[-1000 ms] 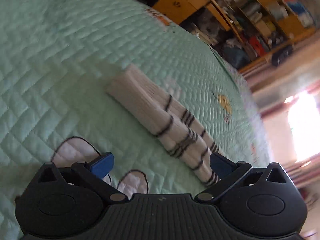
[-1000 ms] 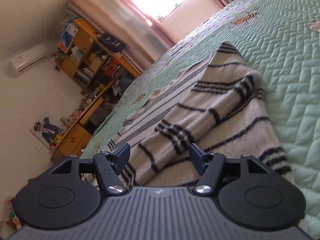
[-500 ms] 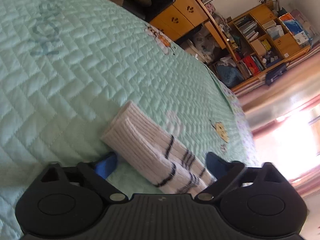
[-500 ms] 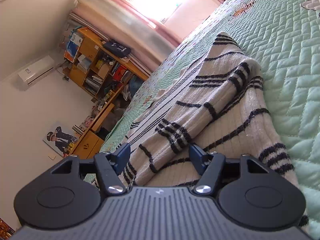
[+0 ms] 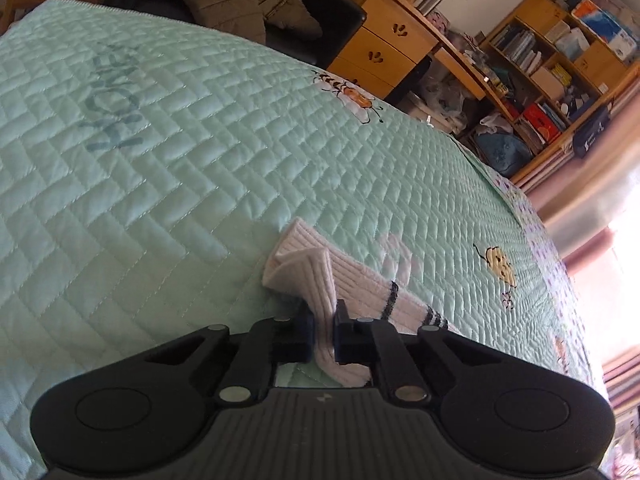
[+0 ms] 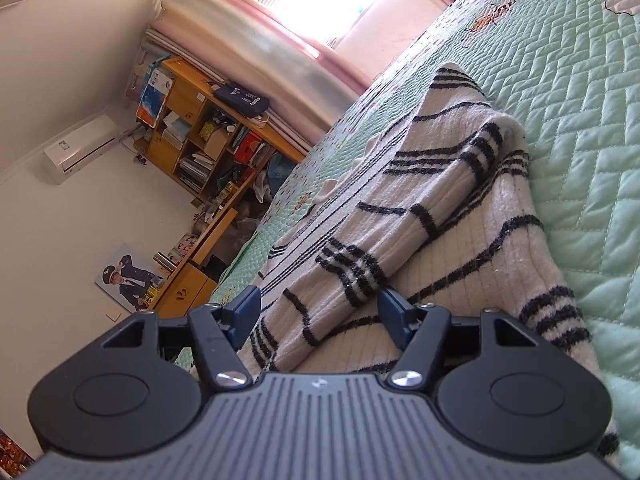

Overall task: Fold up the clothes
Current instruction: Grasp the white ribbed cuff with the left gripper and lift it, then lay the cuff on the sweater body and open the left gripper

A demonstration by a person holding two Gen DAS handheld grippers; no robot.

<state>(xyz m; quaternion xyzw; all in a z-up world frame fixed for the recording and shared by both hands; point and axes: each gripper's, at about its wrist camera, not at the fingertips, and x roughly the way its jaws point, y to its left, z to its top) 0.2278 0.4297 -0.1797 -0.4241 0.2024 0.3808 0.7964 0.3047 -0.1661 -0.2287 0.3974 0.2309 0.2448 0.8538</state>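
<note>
On quilt [image 5: 192, 184]: sweater [image 6: 472, 208] soft, limp. Left gripper [image 5: 323, 334] just pinched sleeve [image 5: 320, 280] near cuff; right gripper [image 6: 318, 314] jaws apart, astride other sleeve fold.

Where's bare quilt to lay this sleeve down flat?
The left gripper, jaws just closed, pinches the sleeve. Beyond it the quilt lies bare up to the HOME lettering and the bee print. By the right gripper it is crowded: the sweater fills the middle, bare quilt only along its right.
</note>
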